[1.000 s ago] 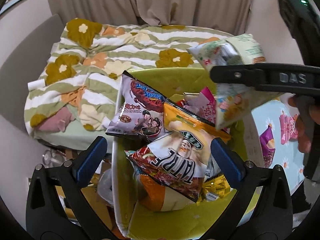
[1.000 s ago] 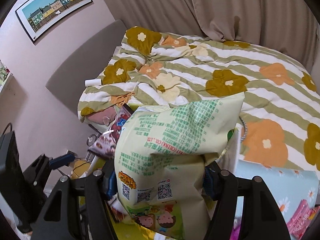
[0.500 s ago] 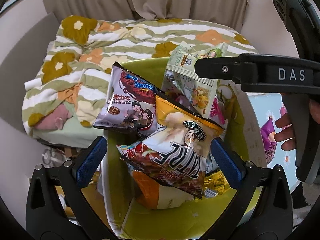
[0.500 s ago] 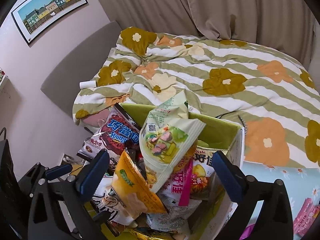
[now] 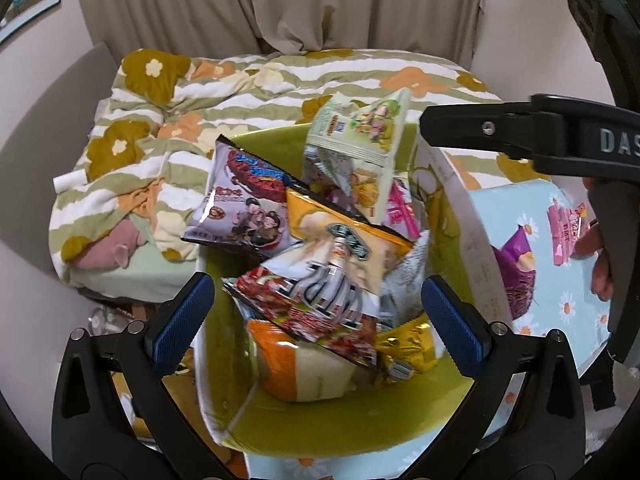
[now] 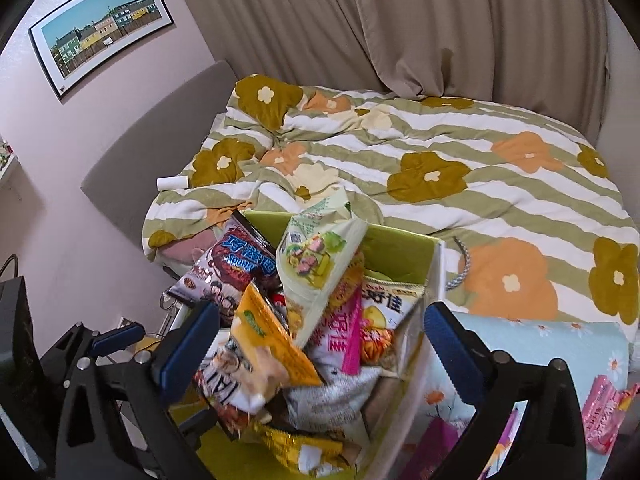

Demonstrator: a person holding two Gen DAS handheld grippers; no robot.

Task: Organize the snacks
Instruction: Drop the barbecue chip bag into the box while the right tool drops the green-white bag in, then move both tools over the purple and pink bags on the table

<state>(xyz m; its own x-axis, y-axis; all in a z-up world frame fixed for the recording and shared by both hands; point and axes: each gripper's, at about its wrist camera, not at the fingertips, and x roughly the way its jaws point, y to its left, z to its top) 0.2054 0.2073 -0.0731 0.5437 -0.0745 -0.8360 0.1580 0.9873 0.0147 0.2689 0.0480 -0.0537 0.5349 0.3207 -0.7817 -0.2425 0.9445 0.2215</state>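
A green box (image 5: 320, 432) (image 6: 394, 246) is heaped with snack bags. A pale green bag (image 5: 360, 136) (image 6: 316, 256) lies on top of the heap, free of both grippers. Below it are a purple chocolate sponge bag (image 5: 244, 204) (image 6: 232, 272), an orange bag (image 5: 340, 228) (image 6: 272, 344) and a red and white bag (image 5: 316, 296). My left gripper (image 5: 316, 320) is open and empty over the box's near side. My right gripper (image 6: 324, 344) is open and empty above the heap. One of its fingers (image 5: 500, 132) shows in the left wrist view.
The box stands on a light blue flowered surface (image 5: 560, 280) (image 6: 560, 344), where a purple packet (image 5: 516, 264) and pink packets (image 5: 568, 228) (image 6: 604, 412) lie. Behind is a bed with a striped flowered quilt (image 6: 440, 168), curtains and a wall picture (image 6: 100, 28).
My right gripper held the pale green bag one second ago. It opened and let it go onto the heap in the box, then drew back to the right.
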